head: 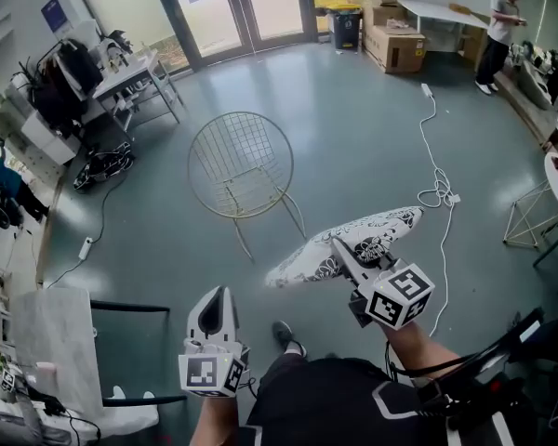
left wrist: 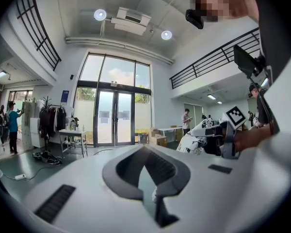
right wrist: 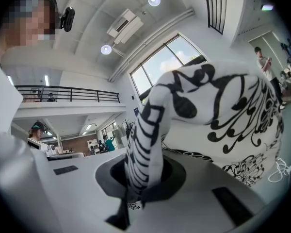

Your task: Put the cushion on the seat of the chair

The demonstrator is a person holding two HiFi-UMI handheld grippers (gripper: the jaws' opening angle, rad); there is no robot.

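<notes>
- Smooth grey-green floor (head: 353,137), with a white power cable (head: 437,161) snaking across it.
- Tall glass doors (head: 232,7) and windows let in daylight.
- White walls; a black-railed balcony (left wrist: 213,59) runs above.
- Round ceiling lights (left wrist: 100,14) flank an air-conditioning unit (left wrist: 131,19).
- Cardboard boxes (head: 395,45) sit beside a white table (head: 442,12).
- A cluttered metal cart (head: 139,77) stands at the left.

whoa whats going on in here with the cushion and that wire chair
A person holds a tool in each hand. The right tool is clamped on one edge of a black-and-white patterned cushion and holds it up off the floor. The left tool is shut and carries nothing. The wire chair stands just ahead on the floor with a bare seat, so the cushion is not on it yet.
</notes>
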